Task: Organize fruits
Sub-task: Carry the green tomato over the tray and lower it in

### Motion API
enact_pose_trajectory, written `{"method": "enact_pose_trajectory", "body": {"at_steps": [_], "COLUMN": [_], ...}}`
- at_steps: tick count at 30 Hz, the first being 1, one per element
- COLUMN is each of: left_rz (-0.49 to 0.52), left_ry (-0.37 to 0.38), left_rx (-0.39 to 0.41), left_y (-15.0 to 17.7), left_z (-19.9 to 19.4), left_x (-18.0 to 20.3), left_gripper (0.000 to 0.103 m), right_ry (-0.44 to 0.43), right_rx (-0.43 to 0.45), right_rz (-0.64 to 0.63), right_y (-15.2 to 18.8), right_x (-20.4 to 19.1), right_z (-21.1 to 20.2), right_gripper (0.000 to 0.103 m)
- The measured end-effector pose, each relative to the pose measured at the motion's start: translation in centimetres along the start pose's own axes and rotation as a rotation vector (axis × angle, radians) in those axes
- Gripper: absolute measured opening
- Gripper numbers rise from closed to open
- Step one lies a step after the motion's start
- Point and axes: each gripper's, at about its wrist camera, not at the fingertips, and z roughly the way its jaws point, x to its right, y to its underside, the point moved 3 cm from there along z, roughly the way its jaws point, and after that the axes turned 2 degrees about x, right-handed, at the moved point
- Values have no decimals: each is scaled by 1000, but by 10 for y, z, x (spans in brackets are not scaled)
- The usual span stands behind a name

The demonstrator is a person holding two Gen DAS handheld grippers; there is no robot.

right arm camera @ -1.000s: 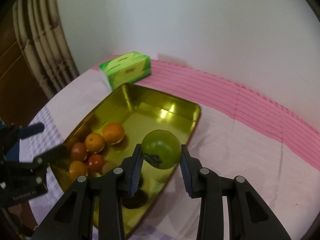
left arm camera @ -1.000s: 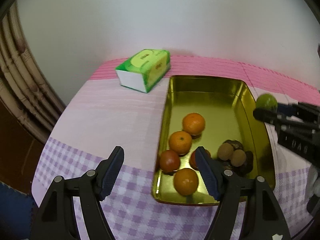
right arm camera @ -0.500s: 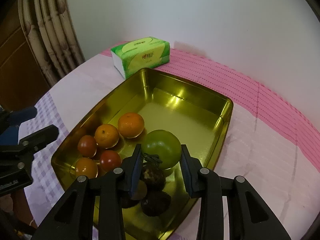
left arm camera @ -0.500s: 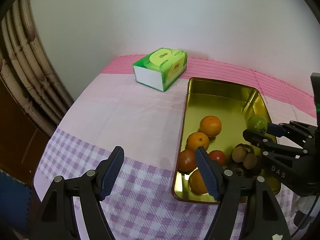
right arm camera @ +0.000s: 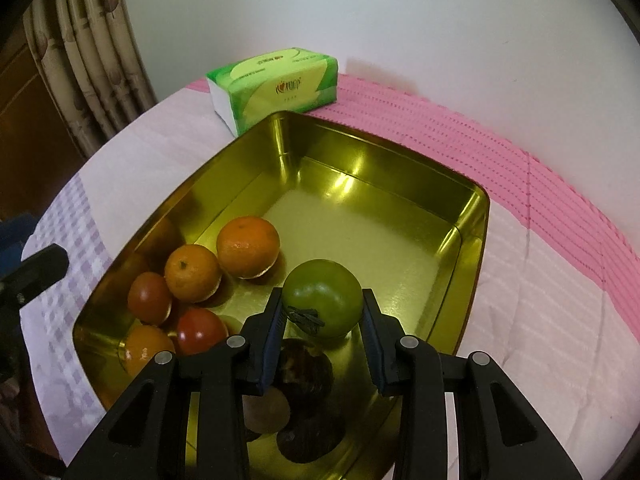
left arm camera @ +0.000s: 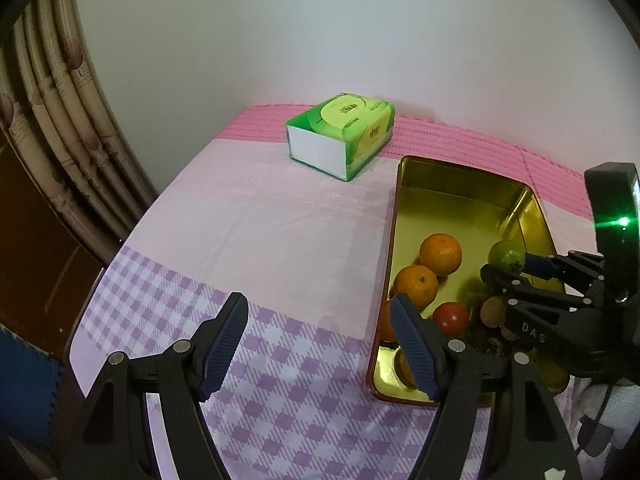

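Observation:
A gold metal tray [right arm camera: 472,240] [left arm camera: 396,240] lies on the table. It holds oranges [right arm camera: 248,246] [left arm camera: 440,254], red tomatoes [right arm camera: 200,330] [left arm camera: 450,318] and dark brown fruits [right arm camera: 306,370]. My right gripper [right arm camera: 322,316] is shut on a green tomato [right arm camera: 324,298] and holds it over the tray, above the brown fruits; it also shows in the left wrist view [left arm camera: 506,254]. My left gripper [left arm camera: 318,344] is open and empty, above the checked cloth at the tray's left edge.
A green tissue pack [left arm camera: 340,140] [right arm camera: 276,82] lies behind the tray near the white wall. The table has a pink and purple-checked cloth [left arm camera: 260,220]. A curtain [left arm camera: 60,128] hangs at the left, past the table edge.
My right gripper carried the green tomato from the tray's right rim to over its inside, lower down. My left gripper drew back and to the left, staying open.

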Motion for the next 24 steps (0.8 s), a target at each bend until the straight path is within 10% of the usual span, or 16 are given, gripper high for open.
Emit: {"method": "enact_pose_trajectory", "body": {"at_steps": [24], "left_rz": [-42], "left_ry": [3], "left_rx": [-38], "left_y": [2], "left_z": [5], "left_x": [-2], "left_gripper": [70], "right_ry": [14], "right_rx": [-22], "right_rz": [4], "right_y": [0], "right_x": [-2], "right_z": [5], "right_gripper": [39]}}
